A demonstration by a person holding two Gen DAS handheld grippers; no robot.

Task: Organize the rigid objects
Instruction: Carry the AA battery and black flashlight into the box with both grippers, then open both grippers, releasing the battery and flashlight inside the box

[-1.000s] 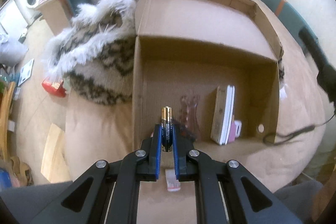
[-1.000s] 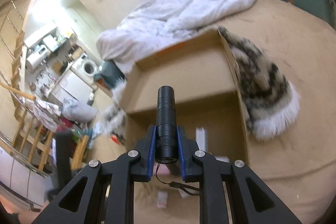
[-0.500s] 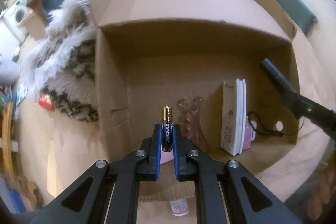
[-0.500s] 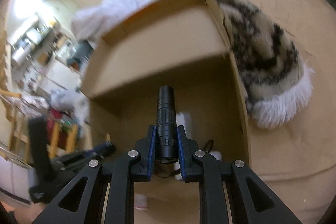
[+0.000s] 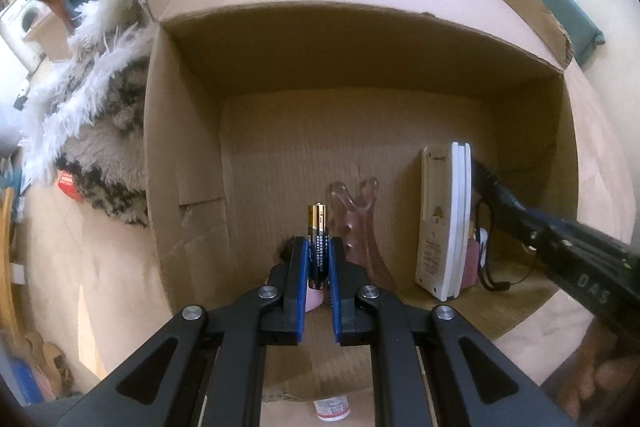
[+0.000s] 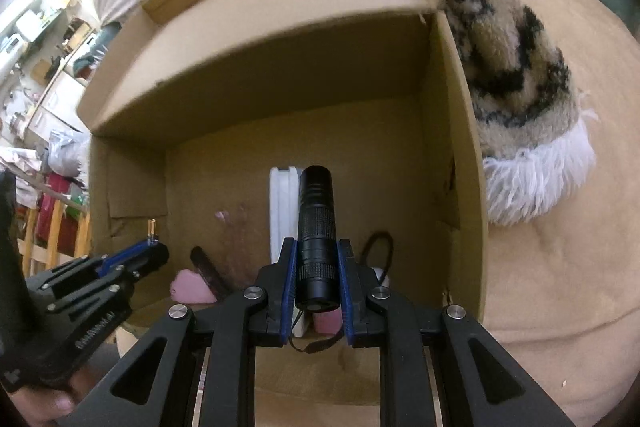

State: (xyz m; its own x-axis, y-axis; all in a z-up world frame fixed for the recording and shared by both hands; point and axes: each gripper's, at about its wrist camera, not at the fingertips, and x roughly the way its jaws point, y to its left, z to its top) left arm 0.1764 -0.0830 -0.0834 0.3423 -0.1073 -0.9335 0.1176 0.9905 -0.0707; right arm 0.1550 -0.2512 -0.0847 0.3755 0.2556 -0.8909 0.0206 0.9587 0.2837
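Note:
My left gripper (image 5: 318,247) is shut on a black and gold battery (image 5: 317,227) held upright at the mouth of an open cardboard box (image 5: 184,155). My right gripper (image 6: 317,247) is shut on a black flashlight (image 6: 316,223), also pushed into the box (image 6: 452,147), with its strap hanging below. The right gripper shows in the left wrist view (image 5: 560,247) at the right; the left gripper shows in the right wrist view (image 6: 132,259) at the lower left.
Inside the box stand a white flat device (image 5: 444,219), a clear pink comb-like piece (image 5: 356,223) and a pink object (image 6: 192,287). A furry patterned blanket (image 6: 512,67) lies beside the box on the tan bed. A small bottle cap (image 5: 332,409) lies on the front flap.
Both grippers have moved forward into the box opening with the battery and the flashlight still held. The box fills more of both views.

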